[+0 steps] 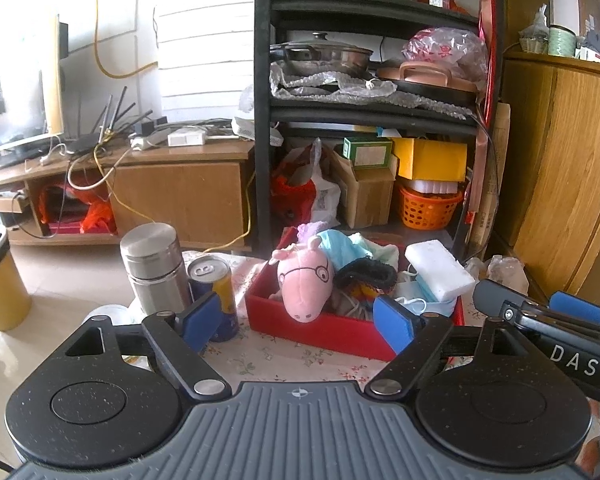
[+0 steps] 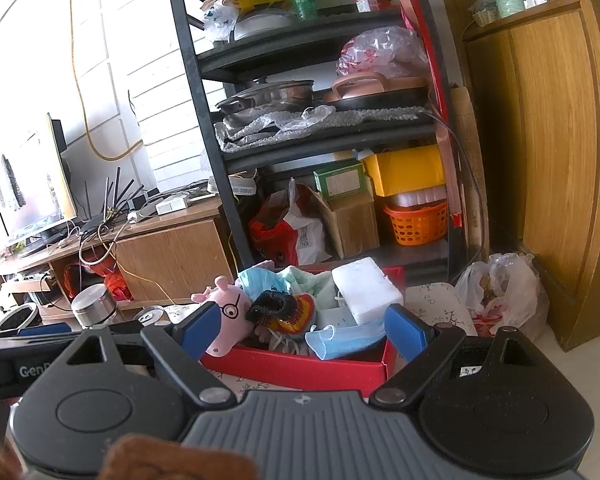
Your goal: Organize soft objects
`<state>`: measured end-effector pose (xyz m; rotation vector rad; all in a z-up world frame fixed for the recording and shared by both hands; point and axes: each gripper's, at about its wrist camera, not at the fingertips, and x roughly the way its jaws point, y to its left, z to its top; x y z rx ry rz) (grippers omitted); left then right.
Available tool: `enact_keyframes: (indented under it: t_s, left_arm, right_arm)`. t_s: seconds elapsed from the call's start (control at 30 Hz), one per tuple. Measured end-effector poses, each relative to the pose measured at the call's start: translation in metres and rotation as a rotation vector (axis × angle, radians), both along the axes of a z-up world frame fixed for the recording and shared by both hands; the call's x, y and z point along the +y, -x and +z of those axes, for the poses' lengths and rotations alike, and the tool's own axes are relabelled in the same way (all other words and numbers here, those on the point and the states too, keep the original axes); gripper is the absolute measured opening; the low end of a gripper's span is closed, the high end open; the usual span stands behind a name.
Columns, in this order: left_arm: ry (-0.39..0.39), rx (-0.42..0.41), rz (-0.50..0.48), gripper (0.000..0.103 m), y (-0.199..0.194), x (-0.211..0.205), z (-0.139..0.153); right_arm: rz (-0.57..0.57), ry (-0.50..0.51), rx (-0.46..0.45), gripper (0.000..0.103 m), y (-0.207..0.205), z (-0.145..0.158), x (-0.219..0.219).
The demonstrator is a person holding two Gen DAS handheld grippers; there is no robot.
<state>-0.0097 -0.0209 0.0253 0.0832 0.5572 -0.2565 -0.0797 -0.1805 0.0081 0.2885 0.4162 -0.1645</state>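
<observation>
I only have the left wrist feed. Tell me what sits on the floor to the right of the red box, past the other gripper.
Observer: A plastic bag with something brownish inside sits on the floor against the wooden cabinet.
Operator: Report what hangs over the near rim of the red box on that side.
Observer: A blue face mask droops over the near wall of the red box, in front of the white sponge block.
Operator: Say whether the right gripper is holding anything.
Observer: No. The right gripper is open and empty, short of the box, with the pink pig plush just beyond its left finger.
</observation>
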Motion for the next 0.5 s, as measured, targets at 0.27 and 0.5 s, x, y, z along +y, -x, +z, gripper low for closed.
enact_keyframes:
  t_s: [0.27,0.5]
  left_arm:
    - [0.008,-0.013,0.029,0.097,-0.0032,0.0040,0.0004]
    - [0.007,-0.019,0.021,0.097,-0.0054,0.0051,-0.0054]
  right_arm:
    - [-0.001,-0.019,-0.014,0.062,0.0015,0.0021,-0.0009]
    - [-0.019,-0.045,-0.043,0.063,0.0037,0.0038,-0.0052]
